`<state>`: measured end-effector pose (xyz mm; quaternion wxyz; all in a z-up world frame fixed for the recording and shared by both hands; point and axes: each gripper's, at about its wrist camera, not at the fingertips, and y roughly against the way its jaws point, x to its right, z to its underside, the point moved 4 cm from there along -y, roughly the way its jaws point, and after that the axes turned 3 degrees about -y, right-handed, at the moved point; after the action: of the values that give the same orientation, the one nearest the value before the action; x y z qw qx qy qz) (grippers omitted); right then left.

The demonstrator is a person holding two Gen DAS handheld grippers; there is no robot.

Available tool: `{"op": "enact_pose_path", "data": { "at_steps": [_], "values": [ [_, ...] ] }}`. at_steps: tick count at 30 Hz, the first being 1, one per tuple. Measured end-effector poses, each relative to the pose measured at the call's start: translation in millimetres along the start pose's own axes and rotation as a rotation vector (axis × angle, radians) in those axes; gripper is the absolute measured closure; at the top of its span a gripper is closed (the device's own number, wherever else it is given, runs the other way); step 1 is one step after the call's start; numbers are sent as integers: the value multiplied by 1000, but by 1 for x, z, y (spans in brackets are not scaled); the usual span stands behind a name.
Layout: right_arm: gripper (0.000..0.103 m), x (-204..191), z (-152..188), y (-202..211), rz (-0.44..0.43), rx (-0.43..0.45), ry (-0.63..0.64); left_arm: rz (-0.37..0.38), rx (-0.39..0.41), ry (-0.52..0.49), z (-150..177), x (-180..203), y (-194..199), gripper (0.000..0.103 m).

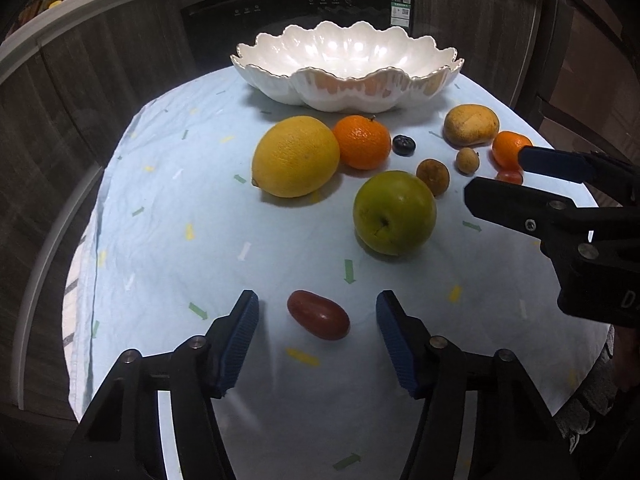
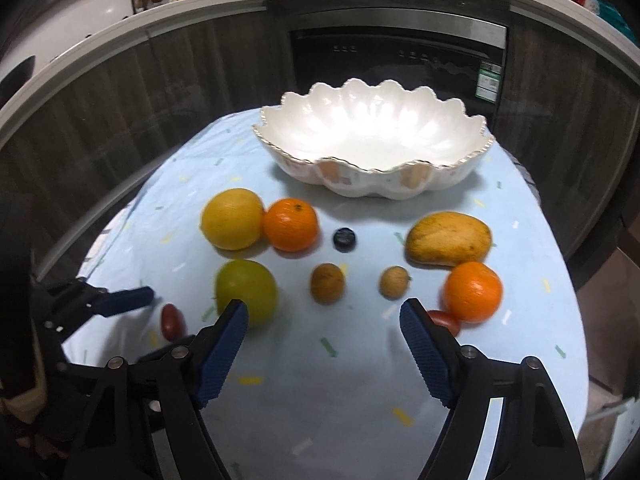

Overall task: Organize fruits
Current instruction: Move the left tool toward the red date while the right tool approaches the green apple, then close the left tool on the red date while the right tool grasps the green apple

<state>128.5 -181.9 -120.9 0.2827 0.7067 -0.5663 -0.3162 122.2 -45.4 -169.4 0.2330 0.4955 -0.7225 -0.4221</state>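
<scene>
Fruits on pale blue cloth, white scalloped bowl empty

Scalloped white ceramic bowl [image 2: 372, 140]: far edge of the cloth. Large yellow citrus [image 1: 295, 156], touching round orange [image 1: 362, 142]: firm, likely heavy. Green apple [image 1: 394, 213]: smooth, may slip; grip at its widest. Small red oval tomato [image 1: 319, 314]: soft, squeeze gently across the short axis; lies between the released left gripper [image 1: 318, 320]. Right gripper [image 2: 324, 316]: spread, empty

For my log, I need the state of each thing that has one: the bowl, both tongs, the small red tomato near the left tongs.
Bowl: empty, upright.
Left tongs: open, around the red tomato, not touching.
Right tongs: open, holding nothing.
Red tomato: lying on the cloth.
</scene>
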Motion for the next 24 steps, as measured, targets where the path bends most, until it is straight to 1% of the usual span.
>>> {"op": "enact_pose_path", "data": {
  "at_steps": [1,3,14,16,18,19,24],
  "values": [
    [24,-2,-1,-1,-8,-1,3,1,-1,0,0,0,-1,46],
    [24,-6,-2,-5,-24,-8,2,6,-3,3,0,-1,-2,52],
    [24,-28,-7,-24,-86,-53,28,12,3,33,3,-10,-1,63],
    [24,-32,-8,-28,-97,-61,34,20,7,33,4,-9,0,66],
    [24,-36,-9,-32,-104,-68,40,27,10,28,4,-8,0,71],
    [26,-38,-9,-34,-108,-73,40,31,11,24,4,-7,0,72],
    [32,-46,-9,-48,-124,-112,45,40,15,31,3,-7,1,73]
  ]
}}
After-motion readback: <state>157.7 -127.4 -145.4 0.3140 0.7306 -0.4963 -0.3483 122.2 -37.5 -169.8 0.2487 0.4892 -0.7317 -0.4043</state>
